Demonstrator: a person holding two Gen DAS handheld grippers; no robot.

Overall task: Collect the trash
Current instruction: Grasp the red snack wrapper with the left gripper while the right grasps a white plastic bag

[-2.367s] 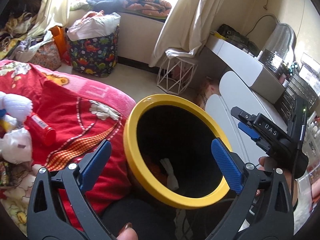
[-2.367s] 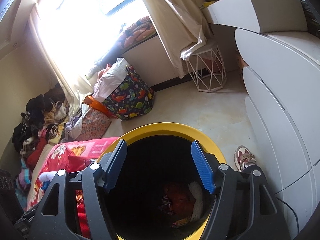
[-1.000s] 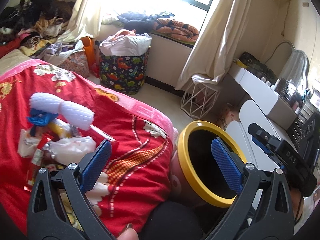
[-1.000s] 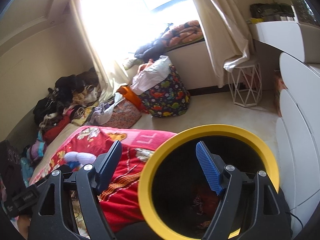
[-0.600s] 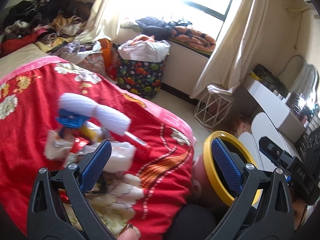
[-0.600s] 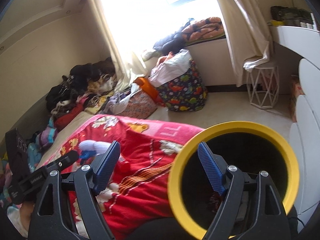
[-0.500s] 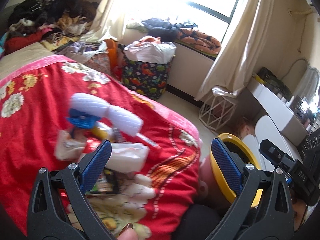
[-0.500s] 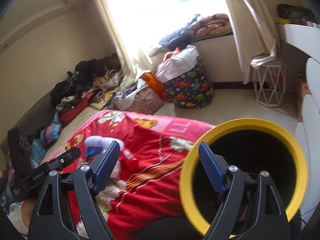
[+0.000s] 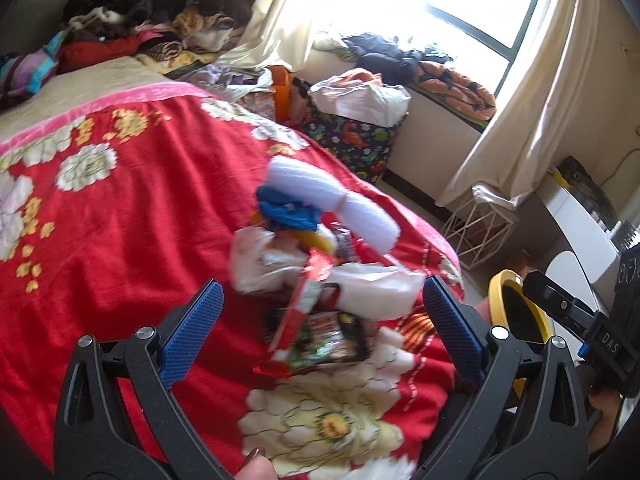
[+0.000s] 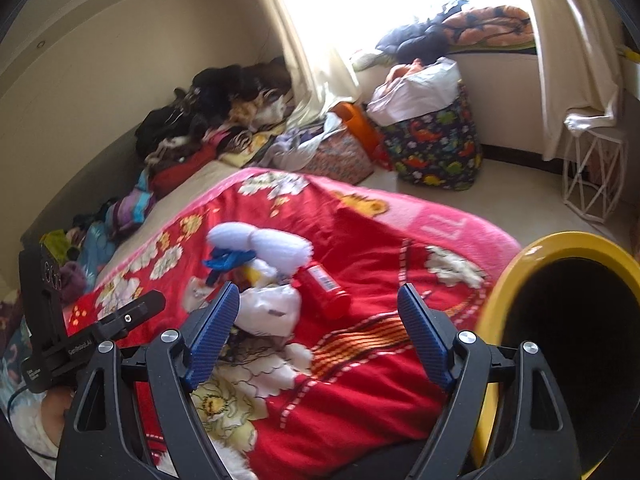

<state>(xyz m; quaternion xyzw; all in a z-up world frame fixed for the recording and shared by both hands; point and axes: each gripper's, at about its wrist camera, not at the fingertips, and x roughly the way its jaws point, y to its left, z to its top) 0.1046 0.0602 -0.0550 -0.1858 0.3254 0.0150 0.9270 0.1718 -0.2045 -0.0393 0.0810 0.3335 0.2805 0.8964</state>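
Note:
A heap of trash lies on the red flowered blanket: a dark snack wrapper, crumpled white plastic, a red-and-white wrapper strip and a red tube. A white and blue plush duck lies at the heap's far side, also in the right wrist view. My left gripper is open and empty just above the heap. My right gripper is open and empty over the blanket. The yellow-rimmed black bin stands at the bed's right edge, also in the left wrist view.
Piled clothes lie at the bed's far end. A dinosaur-print basket and a white wire stool stand on the floor by the window. White drawers are at the right.
Both grippers have swung left, away from the bin and over the bed. The trash heap now sits between my left gripper's fingers. Both stayed open.

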